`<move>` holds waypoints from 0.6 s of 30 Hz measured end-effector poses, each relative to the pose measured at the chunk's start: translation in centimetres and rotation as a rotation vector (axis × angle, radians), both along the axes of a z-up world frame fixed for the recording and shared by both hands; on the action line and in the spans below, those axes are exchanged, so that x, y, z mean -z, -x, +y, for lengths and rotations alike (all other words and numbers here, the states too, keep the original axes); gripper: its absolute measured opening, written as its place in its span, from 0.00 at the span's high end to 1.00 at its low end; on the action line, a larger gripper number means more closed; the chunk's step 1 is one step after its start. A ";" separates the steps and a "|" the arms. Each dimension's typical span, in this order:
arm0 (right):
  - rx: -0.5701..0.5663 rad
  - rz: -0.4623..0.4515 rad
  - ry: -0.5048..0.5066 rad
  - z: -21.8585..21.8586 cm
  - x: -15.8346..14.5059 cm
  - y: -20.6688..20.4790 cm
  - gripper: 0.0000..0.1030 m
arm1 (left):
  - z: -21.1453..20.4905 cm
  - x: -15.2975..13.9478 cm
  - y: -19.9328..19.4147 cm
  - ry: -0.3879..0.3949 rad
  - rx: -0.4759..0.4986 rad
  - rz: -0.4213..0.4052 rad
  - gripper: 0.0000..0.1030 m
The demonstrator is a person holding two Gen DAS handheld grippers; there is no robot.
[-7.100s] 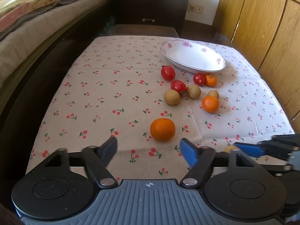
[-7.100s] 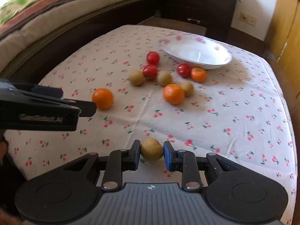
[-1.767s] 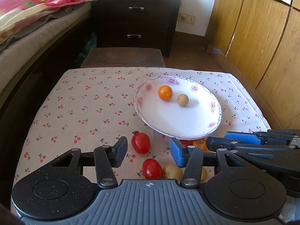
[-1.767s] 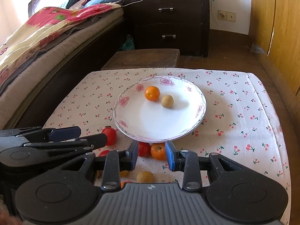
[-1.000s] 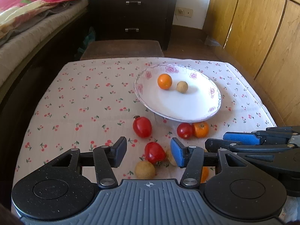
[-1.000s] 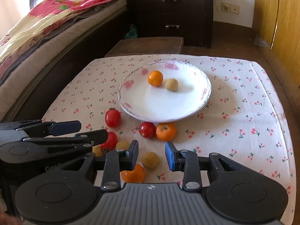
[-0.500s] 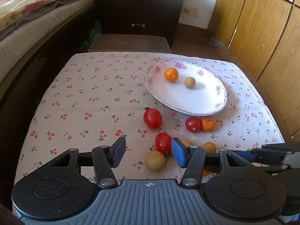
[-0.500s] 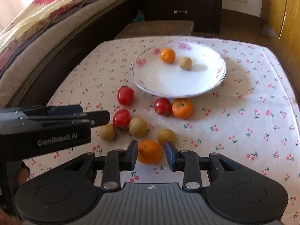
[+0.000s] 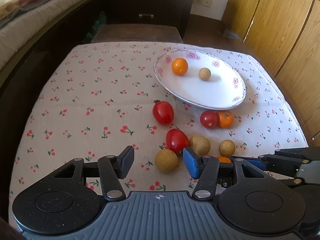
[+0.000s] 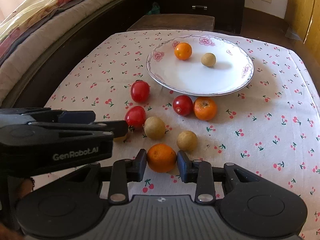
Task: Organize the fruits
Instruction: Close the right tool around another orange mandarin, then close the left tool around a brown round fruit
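In the left wrist view the left gripper hovers low with jaws spread around a brown fruit on the surface, seemingly lining up a pick; the plate far right holds two fruits already. In the right wrist view the right gripper brackets the near orange, jaws against its sides though I cannot tell if they grip; it looks bound for the plate.

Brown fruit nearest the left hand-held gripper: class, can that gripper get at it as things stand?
Probably yes: the left hand-held gripper is open, and the brown fruit lies just ahead between its fingers, though a red tomato touches it behind.
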State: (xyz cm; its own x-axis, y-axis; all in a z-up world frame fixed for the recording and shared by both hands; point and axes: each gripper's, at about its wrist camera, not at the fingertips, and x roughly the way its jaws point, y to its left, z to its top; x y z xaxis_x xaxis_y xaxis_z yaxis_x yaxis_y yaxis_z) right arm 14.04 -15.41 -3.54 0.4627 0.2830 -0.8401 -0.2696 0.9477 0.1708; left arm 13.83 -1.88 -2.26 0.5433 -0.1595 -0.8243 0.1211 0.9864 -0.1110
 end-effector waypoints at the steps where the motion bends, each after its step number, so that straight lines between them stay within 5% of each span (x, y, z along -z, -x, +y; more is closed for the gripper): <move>1: 0.002 0.002 0.000 -0.1 0.0 0.0 0.67 | 0.0 0.1 0.0 0.000 0.002 0.007 0.40; 18: 0.055 0.006 -0.003 -1.9 -0.5 0.3 0.67 | -0.6 1.3 -0.9 0.017 0.020 0.047 0.64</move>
